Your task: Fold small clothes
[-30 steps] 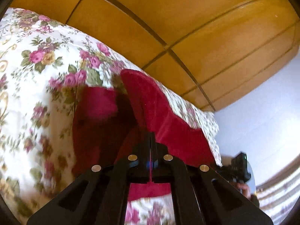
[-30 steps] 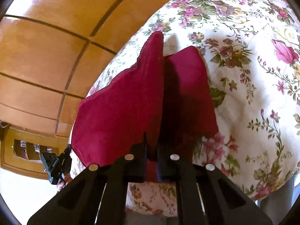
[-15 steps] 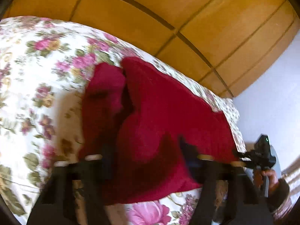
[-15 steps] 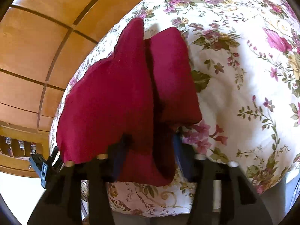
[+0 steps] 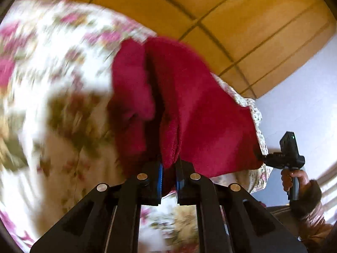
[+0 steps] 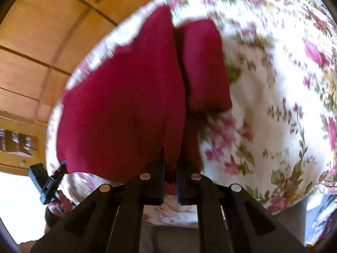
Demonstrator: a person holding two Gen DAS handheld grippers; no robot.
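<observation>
A dark red fleece garment [image 5: 200, 105] lies folded on the floral bedspread [image 5: 52, 63], with one flap doubled over beside a deep crease. My left gripper [image 5: 168, 164] has the near hem between its fingers; its jaws are closing and the pads pinch the cloth. In the right wrist view, the same red garment [image 6: 126, 105] is pinched at its near edge by my right gripper [image 6: 170, 164], which is shut. Each gripper shows in the other's view: the right gripper [image 5: 282, 158] at the garment's far corner, the left gripper [image 6: 48, 181] at the lower left.
Yellow wooden wardrobe panels [image 5: 231, 21] rise behind the bed, beside a pale wall [image 5: 305, 84]. The bedspread [image 6: 273, 84] spreads wide to the right of the garment. A person's hand [image 5: 294, 177] in a dark cuff holds the right gripper's handle.
Both grippers have sunk toward the bed and the raised cloth has come down with them. The left jaws stood wide half a second ago and are now narrow on the hem.
</observation>
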